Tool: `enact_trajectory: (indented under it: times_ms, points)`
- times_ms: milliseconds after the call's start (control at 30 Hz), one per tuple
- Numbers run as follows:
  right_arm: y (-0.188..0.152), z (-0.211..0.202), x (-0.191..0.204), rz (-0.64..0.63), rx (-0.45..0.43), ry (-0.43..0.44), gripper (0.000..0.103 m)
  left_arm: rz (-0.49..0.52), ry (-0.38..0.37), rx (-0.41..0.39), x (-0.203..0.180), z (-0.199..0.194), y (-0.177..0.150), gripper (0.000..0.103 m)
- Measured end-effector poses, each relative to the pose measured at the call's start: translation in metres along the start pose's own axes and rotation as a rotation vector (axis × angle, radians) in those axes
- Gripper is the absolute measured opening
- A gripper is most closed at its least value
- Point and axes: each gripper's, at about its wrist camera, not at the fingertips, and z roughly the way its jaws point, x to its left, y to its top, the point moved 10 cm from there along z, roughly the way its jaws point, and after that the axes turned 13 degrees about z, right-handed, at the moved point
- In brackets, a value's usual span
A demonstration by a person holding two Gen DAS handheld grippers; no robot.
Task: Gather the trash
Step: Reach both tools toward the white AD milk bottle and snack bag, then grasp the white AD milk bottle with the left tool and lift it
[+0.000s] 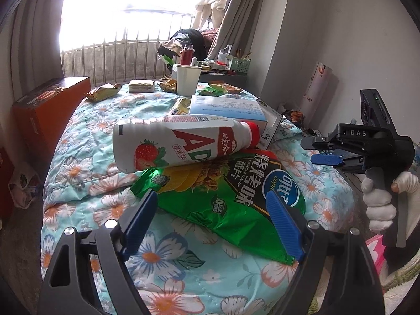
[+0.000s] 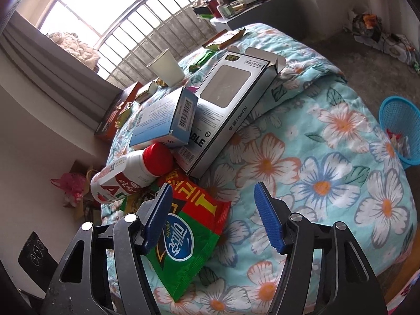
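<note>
On the left of the left wrist view, an orange carton [image 1: 47, 110] sits beside the floral quilt [image 1: 86, 141]. A strawberry milk bottle [image 1: 181, 144] lies on its side, its red cap touching a blue box [image 1: 228, 109], its body resting on a green barbecue chip bag [image 1: 231, 197]. The left gripper [image 1: 212, 210] hovers over that bag, jaws wide apart around it, not pressing it. Behind stands a white paper cup [image 1: 187, 80]. Farther right, the right gripper [image 2: 212, 204] also has its jaws apart, its left finger over the bag's edge. At far right a blue basket [image 2: 401, 131] stands on the floor.
</note>
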Motion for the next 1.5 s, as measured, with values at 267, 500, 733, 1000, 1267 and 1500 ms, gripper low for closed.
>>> enact_trajectory:
  times_ms: [267,500,733,1000,1267,1500]
  points:
    - [-0.004,0.028,0.011,0.004,0.073,0.003,0.048,-0.023,0.001,-0.084,0.03,-0.014,0.031,0.082]
    - [-0.001,0.013,0.041,0.024,0.08,0.137,0.049,-0.068,0.035,-0.148,0.078,-0.017,0.068,0.081]
    - [-0.021,0.04,0.08,0.149,0.246,0.337,0.053,-0.12,-0.014,-0.121,0.116,0.008,0.091,0.081]
    - [-0.031,0.07,0.088,0.279,0.313,0.346,0.062,-0.294,-0.227,0.058,0.139,0.073,0.069,0.078]
    - [-0.038,0.074,0.087,0.35,0.347,0.373,0.063,-0.295,-0.386,0.072,0.115,0.059,0.053,0.077]
    - [-0.04,0.068,0.078,0.402,0.372,0.402,0.062,-0.176,-0.456,0.064,0.074,0.023,0.039,0.077]
